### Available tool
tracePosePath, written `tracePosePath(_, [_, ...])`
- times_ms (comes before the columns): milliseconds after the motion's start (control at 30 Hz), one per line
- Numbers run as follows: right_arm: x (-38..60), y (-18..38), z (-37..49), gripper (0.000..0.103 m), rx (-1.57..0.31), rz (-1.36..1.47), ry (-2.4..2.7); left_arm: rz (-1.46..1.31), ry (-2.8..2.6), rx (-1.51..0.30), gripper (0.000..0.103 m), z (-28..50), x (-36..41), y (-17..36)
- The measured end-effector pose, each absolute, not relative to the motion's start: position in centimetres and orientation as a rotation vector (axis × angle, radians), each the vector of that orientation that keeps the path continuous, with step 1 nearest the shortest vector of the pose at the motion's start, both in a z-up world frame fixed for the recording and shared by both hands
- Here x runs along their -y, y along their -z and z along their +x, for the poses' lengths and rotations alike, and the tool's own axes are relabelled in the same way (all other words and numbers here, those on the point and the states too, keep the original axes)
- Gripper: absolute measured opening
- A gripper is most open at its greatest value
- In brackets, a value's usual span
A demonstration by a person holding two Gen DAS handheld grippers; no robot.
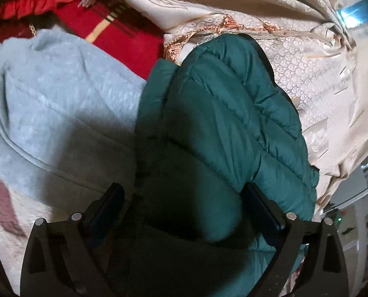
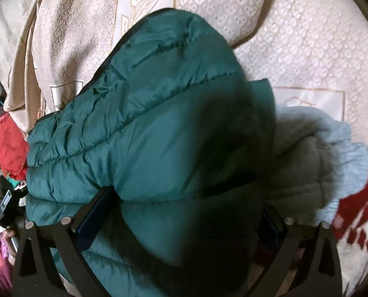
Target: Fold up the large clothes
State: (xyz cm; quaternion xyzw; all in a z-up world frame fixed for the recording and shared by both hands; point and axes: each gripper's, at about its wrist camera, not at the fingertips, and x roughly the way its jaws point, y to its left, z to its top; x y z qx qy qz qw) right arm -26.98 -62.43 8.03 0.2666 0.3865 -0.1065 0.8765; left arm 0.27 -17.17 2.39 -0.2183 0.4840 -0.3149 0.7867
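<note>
A dark green quilted puffer jacket [image 1: 223, 113] lies bunched on a cream patterned bedspread [image 1: 307, 69]. Its bulk fills the gap between the fingers of my left gripper [image 1: 186, 198], which stands wide open. A pale grey fleece garment [image 1: 55, 99] lies to the jacket's left. In the right wrist view the green jacket [image 2: 144, 133] again bulges between the fingers of my right gripper [image 2: 186, 203], also wide open, its left finger [image 2: 97, 212] pressed against the padding. The grey fleece [image 2: 315, 163] sits partly under the jacket at the right.
A red blanket with dark stripes [image 1: 114, 32] and a red ruffled cushion [image 1: 35, 0] lie behind the fleece. The cream bedspread [image 2: 295, 49] is rumpled behind the jacket. A red and white patterned cover [image 2: 357, 222] shows at the right, and a red cushion [image 2: 8, 146] with clutter at the left.
</note>
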Motion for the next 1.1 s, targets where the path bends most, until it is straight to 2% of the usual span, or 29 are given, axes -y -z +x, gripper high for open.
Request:
tracePosePath(67, [62.7, -7.8, -26.9, 0.103, -0.808, 0.578, 0.204, -0.475, 0.702, -1.045, 0.081, 0.1, 17.6, -2.3])
tracePosePath(100, [62.7, -7.7, -26.9, 0.103, -0.809, 0.587, 0.197, -0.475, 0.710, -1.045, 0.077, 0.0, 17.8, -2.3])
tracePosePath(200, [61.8, -7.7, -26.7, 0.098, -0.811, 0.583, 0.160, -0.491, 0.770, -1.045, 0.053, -0.3, 18.0, -2.6])
tracePosePath(233, [61.6, -7.8, -26.7, 0.092, -0.807, 0.581, 0.155, -0.500, 0.784, -1.047, 0.044, -0.4, 18.0, -2.7])
tracePosePath(267, [61.3, -8.1, -26.9, 0.083, -0.804, 0.578, 0.152, -0.500, 0.794, -1.045, 0.040, -0.4, 18.1, -3.0])
tracePosePath(300, [61.0, -8.5, -27.2, 0.079, -0.801, 0.575, 0.146, -0.493, 0.804, -1.037, 0.033, -0.7, 18.1, -3.6])
tracePosePath(367, [60.3, -9.4, -27.8, 0.056, -0.794, 0.567, 0.140, -0.480, 0.822, -1.021, 0.025, -1.4, 18.0, -4.7])
tracePosePath(433, [59.6, -10.8, -28.5, 0.046, -0.785, 0.564, 0.122, -0.469, 0.852, -1.003, 0.020, -2.4, 17.7, -6.0])
tracePosePath(533, [58.3, -12.9, -29.8, 0.041, -0.759, 0.573, 0.089, -0.468, 0.889, -1.008, 0.018, -4.3, 17.0, -7.8])
tracePosePath(733, [55.0, -16.3, -34.8, 0.041, -0.752, 0.632, 0.016, -0.443, 0.937, -1.080, 0.018, -8.7, 13.3, -10.9])
tracePosePath(900, [53.3, -14.6, -40.4, 0.042, -0.807, 0.800, -0.010, -0.407, 0.879, -1.168, 0.020, -11.2, 9.9, -10.7])
tracePosePath(933, [52.9, -13.9, -41.1, 0.047, -0.819, 0.807, 0.008, -0.361, 0.827, -1.188, 0.026, -11.5, 9.9, -10.0])
tracePosePath(967, [52.5, -12.9, -41.8, 0.056, -0.846, 0.797, 0.052, -0.322, 0.780, -1.195, 0.031, -11.6, 9.9, -9.4])
tracePosePath(1000, [52.3, -11.7, -42.1, 0.062, -0.873, 0.777, 0.111, -0.276, 0.722, -1.197, 0.040, -11.7, 10.1, -8.5])
tracePosePath(1033, [52.3, -10.8, -42.1, 0.074, -0.891, 0.764, 0.156, -0.255, 0.690, -1.199, 0.050, -11.9, 10.0, -7.8])
tracePosePath(1067, [52.2, -9.5, -41.9, 0.084, -0.928, 0.737, 0.212, -0.241, 0.652, -1.200, 0.054, -11.9, 10.2, -7.0])
tracePosePath(1100, [52.0, -8.5, -41.6, 0.087, -0.951, 0.708, 0.249, -0.241, 0.623, -1.183, 0.056, -12.1, 10.2, -6.8])
